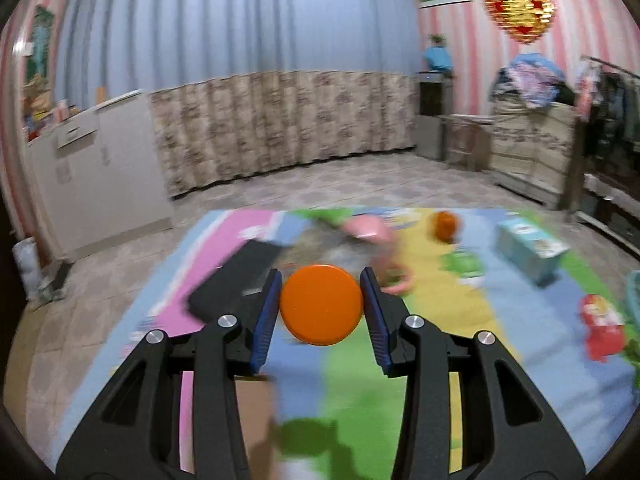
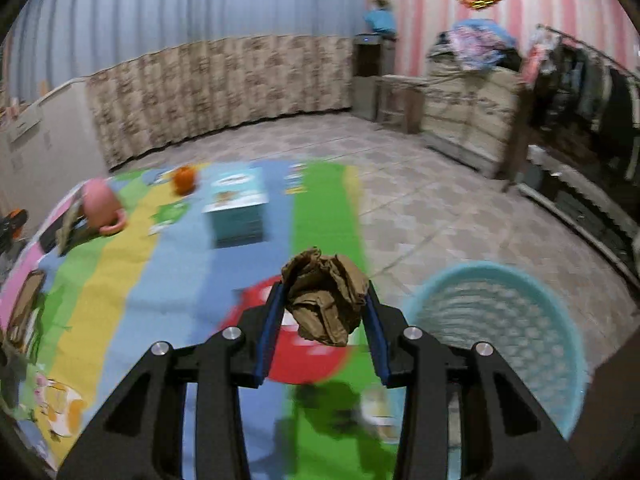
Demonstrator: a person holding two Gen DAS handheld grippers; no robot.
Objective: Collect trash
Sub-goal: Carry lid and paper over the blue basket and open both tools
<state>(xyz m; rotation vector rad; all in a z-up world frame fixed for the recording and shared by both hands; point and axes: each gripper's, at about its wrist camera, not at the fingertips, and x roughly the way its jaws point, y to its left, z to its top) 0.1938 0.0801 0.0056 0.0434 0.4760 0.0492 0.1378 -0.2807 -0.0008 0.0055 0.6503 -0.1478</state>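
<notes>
The step in hand looks like the carry: both pieces of trash are already lifted off the striped play mat (image 2: 120, 280) and are on the way to the bin.

Largest first, there is one play mat, spread over the tiled floor (image 2: 420, 200). One light-blue mesh basket (image 2: 500, 280) stands at the mat's right edge, just beside the right hand-held gripper (image 2: 325, 302); I take it for the trash bin.

The right hand-held gripper is clamped on one crumpled brown paper wad (image 2: 326, 298), its blue pads pressing both sides, with the wad held clear above the mat and near the basket's rim. The next move calls for swinging the wad over the basket's mouth and opening only once it is fully above it, so it does not fall on the floor.

The left hand-held gripper (image 1: 322, 306) is closed at a middling width on one orange round lid or disc (image 1: 322, 304), held above the mat; motion blur keeps me from saying exactly what it is. It must travel right across the mat to the same basket.

On the mat lie one teal box (image 2: 236, 212), one pink mug (image 2: 100, 204) tipped on its side, one dark flat object (image 1: 236, 276) and one small orange item (image 1: 446, 226).
</notes>
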